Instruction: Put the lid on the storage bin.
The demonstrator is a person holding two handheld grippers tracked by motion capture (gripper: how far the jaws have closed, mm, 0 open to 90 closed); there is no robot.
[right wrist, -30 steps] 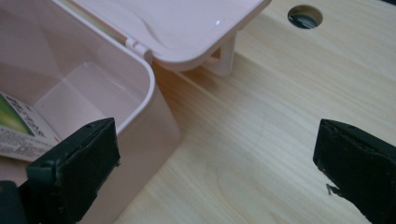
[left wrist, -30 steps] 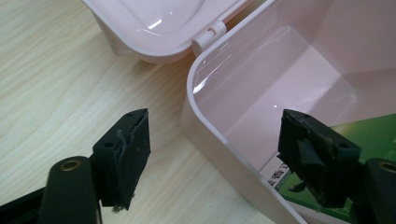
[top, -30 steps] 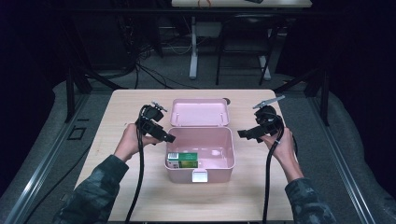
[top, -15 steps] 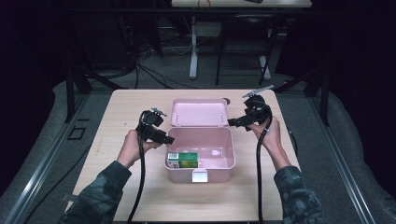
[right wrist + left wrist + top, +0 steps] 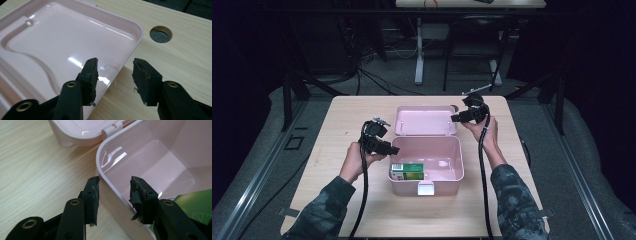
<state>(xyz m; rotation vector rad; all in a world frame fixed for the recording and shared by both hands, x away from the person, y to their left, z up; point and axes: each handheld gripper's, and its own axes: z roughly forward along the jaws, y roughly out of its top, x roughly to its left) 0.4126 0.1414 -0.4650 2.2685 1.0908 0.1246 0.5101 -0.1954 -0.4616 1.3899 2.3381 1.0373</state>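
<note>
table [image 5: 337, 120]: bears the open pink box | pink box [image 5: 447, 172]: mid-table, lid [image 5: 424, 122] flat behind, green carton [image 5: 408, 171] inside | left gripper [image 5: 113, 195]: jaws closing, astride box's left wall, pads not touching | right gripper [image 5: 115, 75]: jaws closing, astride lid's right rim, gaps visible

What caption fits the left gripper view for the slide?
Left gripper straddling the open pink box's side wall, pads not yet touching; green carton inside.
</note>
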